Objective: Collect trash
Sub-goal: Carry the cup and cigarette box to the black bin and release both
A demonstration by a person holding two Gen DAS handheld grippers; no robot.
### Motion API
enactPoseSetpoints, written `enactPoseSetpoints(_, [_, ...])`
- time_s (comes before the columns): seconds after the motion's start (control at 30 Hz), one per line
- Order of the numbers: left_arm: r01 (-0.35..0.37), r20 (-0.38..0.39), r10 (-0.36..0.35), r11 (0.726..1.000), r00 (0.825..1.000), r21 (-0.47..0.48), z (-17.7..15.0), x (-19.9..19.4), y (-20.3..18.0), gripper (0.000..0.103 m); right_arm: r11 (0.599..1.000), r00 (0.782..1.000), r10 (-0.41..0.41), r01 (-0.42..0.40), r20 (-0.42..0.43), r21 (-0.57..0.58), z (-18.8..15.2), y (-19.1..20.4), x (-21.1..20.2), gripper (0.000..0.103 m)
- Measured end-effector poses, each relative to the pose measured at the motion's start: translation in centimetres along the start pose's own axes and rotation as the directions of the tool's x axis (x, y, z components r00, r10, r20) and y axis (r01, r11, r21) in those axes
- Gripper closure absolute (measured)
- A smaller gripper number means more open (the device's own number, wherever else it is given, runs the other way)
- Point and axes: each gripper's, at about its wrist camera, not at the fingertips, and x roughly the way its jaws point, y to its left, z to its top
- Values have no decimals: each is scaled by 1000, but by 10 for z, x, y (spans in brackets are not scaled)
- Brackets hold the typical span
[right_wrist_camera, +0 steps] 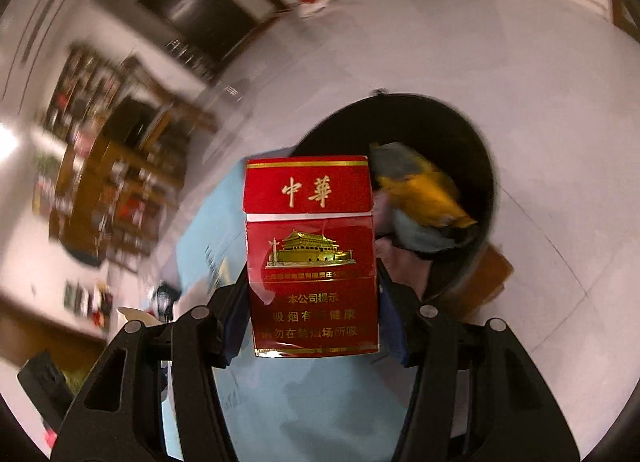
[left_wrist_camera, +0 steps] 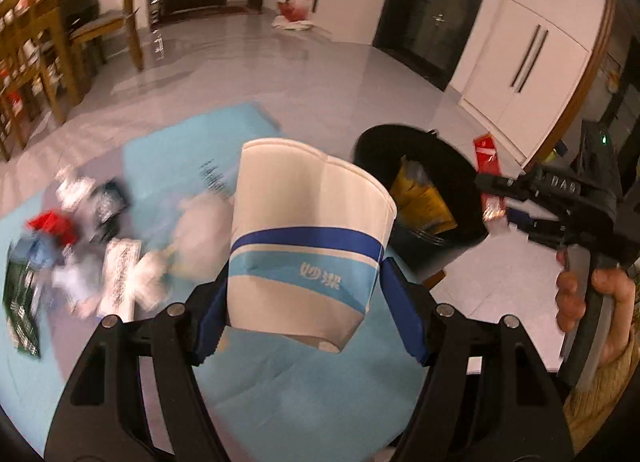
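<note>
My left gripper [left_wrist_camera: 302, 294] is shut on a white paper cup [left_wrist_camera: 308, 230] with blue bands, squashed near its rim, held above a light blue mat [left_wrist_camera: 280, 390]. My right gripper [right_wrist_camera: 312, 302] is shut on a red cigarette pack [right_wrist_camera: 310, 254] with gold print, held upright in front of a black trash bin [right_wrist_camera: 448, 130]. That bin [left_wrist_camera: 420, 158] stands to the right of the mat and holds a yellow wrapper [right_wrist_camera: 424, 190] and other scraps. In the left wrist view the right gripper [left_wrist_camera: 496, 194] and the red pack [left_wrist_camera: 488, 154] hang beside the bin, with a hand [left_wrist_camera: 576, 294] on the handle.
Several pieces of litter [left_wrist_camera: 80, 246], wrappers and crumpled paper, lie blurred on the mat's left part. A wooden chair [left_wrist_camera: 116, 18] and shelves [left_wrist_camera: 28, 54] stand at the far left. A red bag [left_wrist_camera: 294, 6] sits by the far wall. White cabinets [left_wrist_camera: 524, 66] line the right side.
</note>
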Motion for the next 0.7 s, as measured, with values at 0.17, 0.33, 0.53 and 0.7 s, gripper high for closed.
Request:
enactPoseSetpoints(0.17, [51, 3, -51, 997, 999, 66, 34, 26, -48, 31, 999, 1000, -2, 1, 20, 42, 9, -8, -2, 47])
enactPoseSetpoints(0.33, [51, -3, -50, 994, 999, 98, 56, 60, -81, 31, 992, 999, -12, 5, 49, 124, 22, -20, 7, 46])
enactPoseSetpoints(0.53, [14, -26, -11, 993, 1000, 118, 61, 98, -98, 24, 972, 998, 41, -51, 46, 228, 33, -32, 19, 38])
enactPoseSetpoints(0.7, [18, -54, -16, 999, 998, 38, 58, 112, -82, 15, 946, 998, 36, -54, 60, 321, 35, -43, 20, 28])
